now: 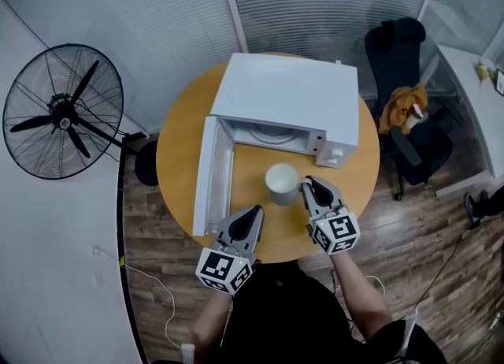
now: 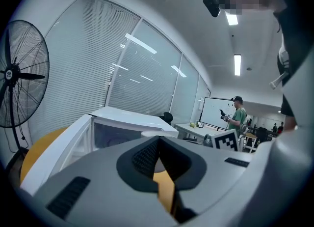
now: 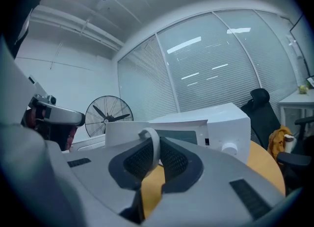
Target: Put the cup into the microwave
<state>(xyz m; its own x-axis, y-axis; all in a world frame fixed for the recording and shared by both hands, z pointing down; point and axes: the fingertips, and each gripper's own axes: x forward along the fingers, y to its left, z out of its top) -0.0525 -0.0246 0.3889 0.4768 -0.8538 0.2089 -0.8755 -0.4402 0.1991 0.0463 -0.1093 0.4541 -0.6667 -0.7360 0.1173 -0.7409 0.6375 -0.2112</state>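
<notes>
White cup (image 1: 282, 183) with a loop handle (image 3: 153, 146), standing on the round wooden worktop (image 1: 179, 143) just before the open microwave (image 1: 287, 96) — right tongs (image 1: 309, 186) clamped on that handle, left tongs (image 1: 255, 213) closed, empty — standing fan (image 1: 63, 110) at left, wood floor (image 1: 150, 228) below.

My head camera looks steeply down at the tabletop (image 1: 177, 157); cameras on my left tongs (image 1: 252, 213) and right tongs (image 1: 309, 184) both face the microwave (image 1: 287, 94) closely.

Clear run here: bare table (image 1: 248, 161) between cup (image 1: 281, 183) and the open microwave (image 1: 287, 94) mouth. Open door (image 1: 206, 177) walls off the left, left gripper (image 1: 252, 214) just beside its end.
</notes>
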